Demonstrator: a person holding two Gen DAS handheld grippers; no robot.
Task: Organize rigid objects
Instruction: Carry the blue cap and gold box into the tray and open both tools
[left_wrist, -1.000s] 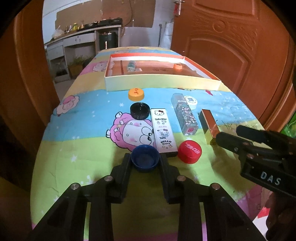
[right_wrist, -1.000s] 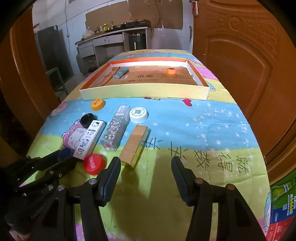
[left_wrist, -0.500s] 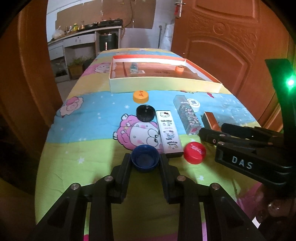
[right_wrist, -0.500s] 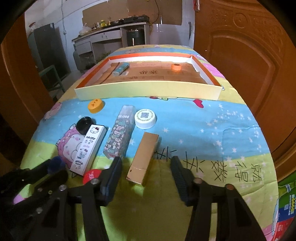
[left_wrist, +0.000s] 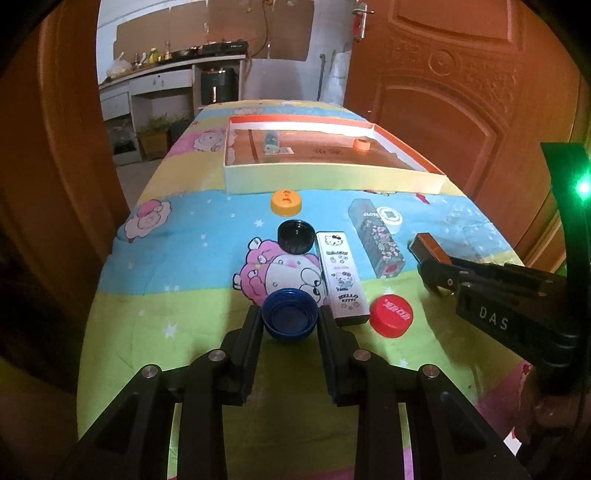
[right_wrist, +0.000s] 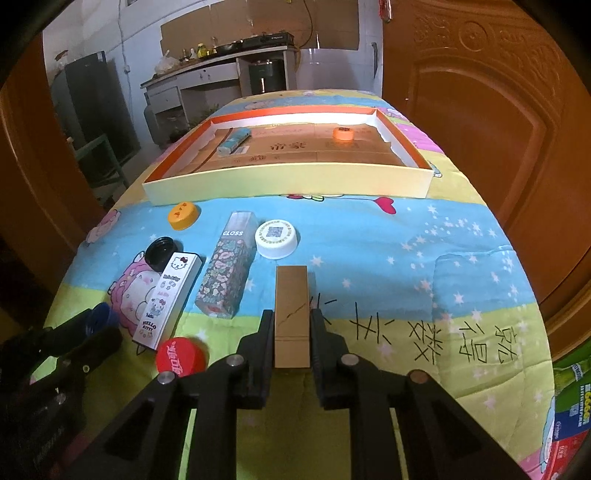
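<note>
**Two rigid pieces taken up from the desk**

The gold box (right_wrist: 291, 314) is clamped between the jaws of the right tool (right_wrist: 291, 334) at its near end, lying flat on the cartoon-print cloth (right_wrist: 406, 258). It is judged light and stiff, with smooth card faces that may slip; a hold nearer its middle would probably tilt less. The blue cap (left_wrist: 290, 314) is pinched across its rim by the left tool (left_wrist: 290, 325), open side up; it is judged hard and light, and is best held across its full width. The shallow tray (left_wrist: 332, 179), judged the likely destination, is seen well beyond both, with the red cap (left_wrist: 390, 317) between the two tools.
</note>
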